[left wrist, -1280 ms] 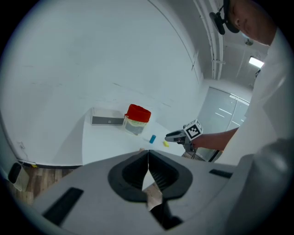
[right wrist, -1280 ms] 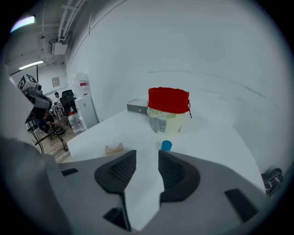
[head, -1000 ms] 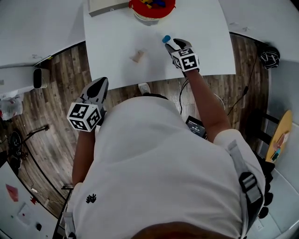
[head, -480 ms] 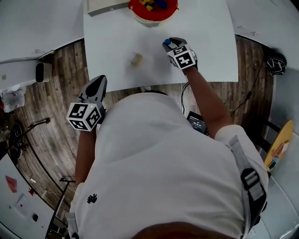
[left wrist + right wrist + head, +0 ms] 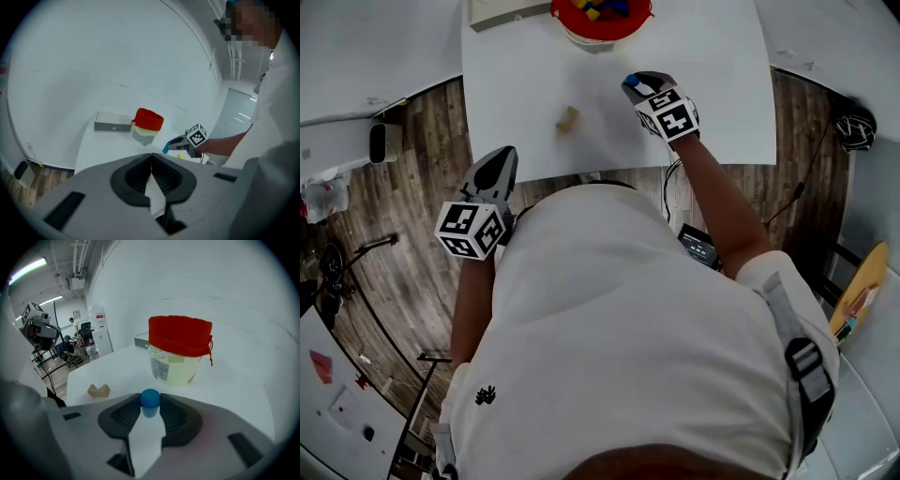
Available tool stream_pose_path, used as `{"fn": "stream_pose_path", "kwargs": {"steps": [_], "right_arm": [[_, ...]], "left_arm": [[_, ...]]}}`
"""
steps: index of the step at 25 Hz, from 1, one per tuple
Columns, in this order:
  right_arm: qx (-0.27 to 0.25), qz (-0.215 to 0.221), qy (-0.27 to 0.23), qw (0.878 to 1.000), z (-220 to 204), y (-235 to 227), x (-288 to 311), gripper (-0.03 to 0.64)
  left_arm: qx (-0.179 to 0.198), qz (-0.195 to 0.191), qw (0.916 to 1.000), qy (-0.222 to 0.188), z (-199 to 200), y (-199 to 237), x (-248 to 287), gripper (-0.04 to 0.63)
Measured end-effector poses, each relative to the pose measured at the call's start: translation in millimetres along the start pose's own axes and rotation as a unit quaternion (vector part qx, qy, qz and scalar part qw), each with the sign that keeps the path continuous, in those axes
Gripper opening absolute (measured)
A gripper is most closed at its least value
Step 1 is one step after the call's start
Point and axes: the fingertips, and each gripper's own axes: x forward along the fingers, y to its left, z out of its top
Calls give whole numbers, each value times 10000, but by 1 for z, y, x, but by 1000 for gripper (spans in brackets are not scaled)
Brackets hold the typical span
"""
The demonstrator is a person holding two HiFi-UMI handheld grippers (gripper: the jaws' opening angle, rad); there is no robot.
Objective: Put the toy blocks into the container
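The right gripper (image 5: pixel 635 85) has just been closing its jaws and pinches the blue block (image 5: pixel 150 397) at their tips. The container (image 5: pixel 180 363) stands beyond them, a tan block (image 5: pixel 98 390) to their left. The left gripper (image 5: pixel 151 158) has its jaws together, empty.

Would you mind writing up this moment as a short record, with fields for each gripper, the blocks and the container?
right gripper: shut on the blue block; its jaws have just been closing on it
left gripper: shut, empty, held off the near edge of the table
container: red-rimmed tub near the table's far edge, open, coloured blocks inside
loose block: tan notched block lying on the table, untouched
other: flat grey box beside the container
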Motion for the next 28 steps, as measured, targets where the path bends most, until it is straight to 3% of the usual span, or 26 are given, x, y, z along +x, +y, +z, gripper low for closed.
{"fn": "stream_pose_path", "kwargs": {"steps": [16, 28], "right_arm": [[-299, 481, -704, 9959, 126, -19, -76, 127], [-961, 386, -909, 9905, 214, -51, -51, 127]], "left_arm": [[152, -222, 9996, -74, 4, -14, 18, 8], [-1, 45, 9999, -109, -3, -5, 4, 8]]}}
